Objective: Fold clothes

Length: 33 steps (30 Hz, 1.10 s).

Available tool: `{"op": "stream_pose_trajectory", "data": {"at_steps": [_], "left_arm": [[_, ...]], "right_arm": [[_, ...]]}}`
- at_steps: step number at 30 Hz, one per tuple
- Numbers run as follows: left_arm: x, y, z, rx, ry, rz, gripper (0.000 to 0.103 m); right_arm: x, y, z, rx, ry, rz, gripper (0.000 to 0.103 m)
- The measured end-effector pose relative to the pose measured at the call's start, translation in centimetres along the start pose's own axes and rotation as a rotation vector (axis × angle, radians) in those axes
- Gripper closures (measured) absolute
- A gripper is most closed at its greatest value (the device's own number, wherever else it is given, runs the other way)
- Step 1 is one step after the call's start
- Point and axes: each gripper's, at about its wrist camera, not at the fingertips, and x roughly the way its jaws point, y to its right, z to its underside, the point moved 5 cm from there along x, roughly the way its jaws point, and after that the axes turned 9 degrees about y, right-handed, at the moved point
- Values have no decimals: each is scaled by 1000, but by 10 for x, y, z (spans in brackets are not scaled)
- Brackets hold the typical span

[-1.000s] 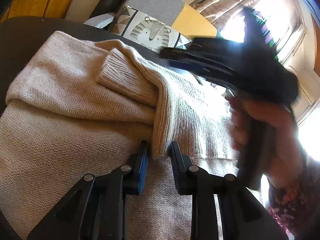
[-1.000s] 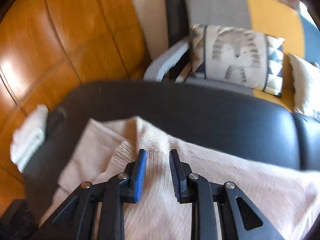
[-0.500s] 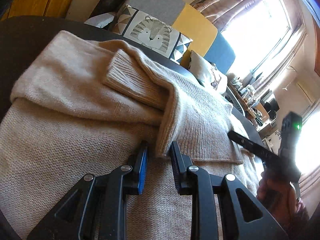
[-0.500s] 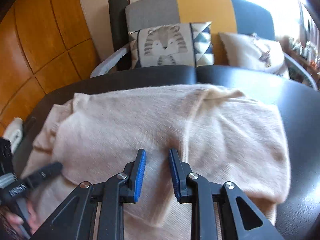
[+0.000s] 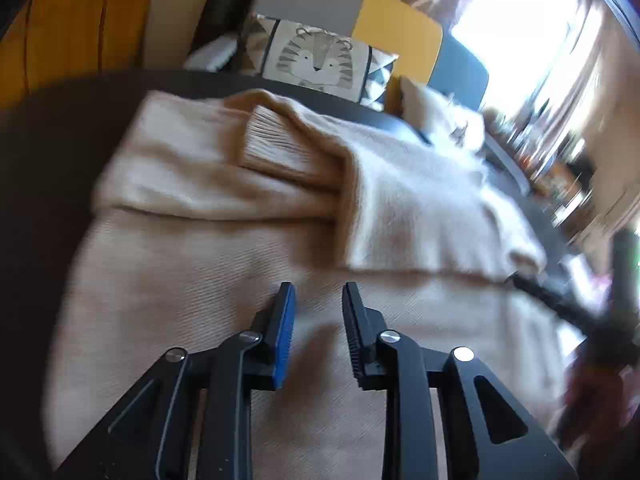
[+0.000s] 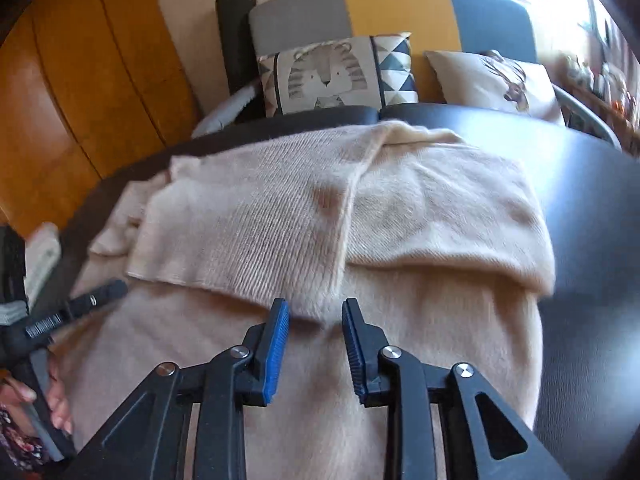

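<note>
Change: a second ago the left gripper (image 5: pixel 318 294) had the sweater's folded sleeve edge between its fingers; now the jaws have just been opening, nothing is between them, and the fold lies ahead of the tips. The right gripper (image 6: pixel 314 310), earlier at the far left end of the sweater, now sits over the middle of it.
Sweater (image 6: pixel 360 220): beige knit, spread on the dark table (image 6: pixel 592 200), lower body towards the grippers, both sleeves folded in across the chest (the two flaps meet at a seam-like ridge near the centre).
Ribbed cuff (image 5: pixel 280 148): lies on top of the left flap, pointing to the far-left edge.
Left gripper: jaws a little apart, empty, hovering over the plain lower body of the knit; picture blurred.
Right gripper: jaws a little apart and just been opening too, nothing pinched; tips just short of the flap's near edge.
Each seen from the other: the right one shows as a dark bar at the right rim (image 5: pixel 560 304); the left one at the left rim (image 6: pixel 76 308), with the person's hand (image 6: pixel 40 392) round its handle.
Backdrop: tiger cushion (image 6: pixel 336 76) on a grey-yellow-blue sofa (image 6: pixel 400 8), wooden panelling (image 6: pixel 100 92) to the left, bright window (image 5: pixel 520 32).
</note>
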Motion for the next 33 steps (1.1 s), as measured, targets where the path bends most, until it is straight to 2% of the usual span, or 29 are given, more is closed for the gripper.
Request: {"op": "stream_pose_trajectory", "data": {"at_steps": [2, 5, 7, 10, 12, 14, 18, 22, 29, 33], "left_arm": [[-2, -15, -4, 14, 36, -86, 61], [10, -43, -19, -49, 47, -167, 54], [24, -56, -27, -70, 29, -214, 53], [43, -59, -34, -35, 13, -260, 51], [55, -58, -38, 8, 4, -289, 42], [66, -57, -43, 45, 3, -303, 39], [93, -74, -64, 11, 4, -305, 34], [111, -80, -78, 20, 12, -327, 30], [121, -85, -81, 11, 32, -327, 28], [120, -84, -82, 13, 6, -314, 28]], "right_arm": [[-11, 5, 1, -19, 34, 36, 76], [-17, 11, -11, -44, 93, 77, 76], [-11, 15, -22, -29, 107, 95, 76], [16, 17, -32, -28, 74, 114, 76], [36, 18, -32, -36, 35, 121, 75], [48, 17, -35, -17, 22, 116, 75], [75, 21, -52, 30, 37, 94, 75], [104, 23, -76, 2, 41, 104, 75], [130, 32, -97, 23, 51, 91, 75], [131, 36, -98, 48, 49, 68, 74]]}}
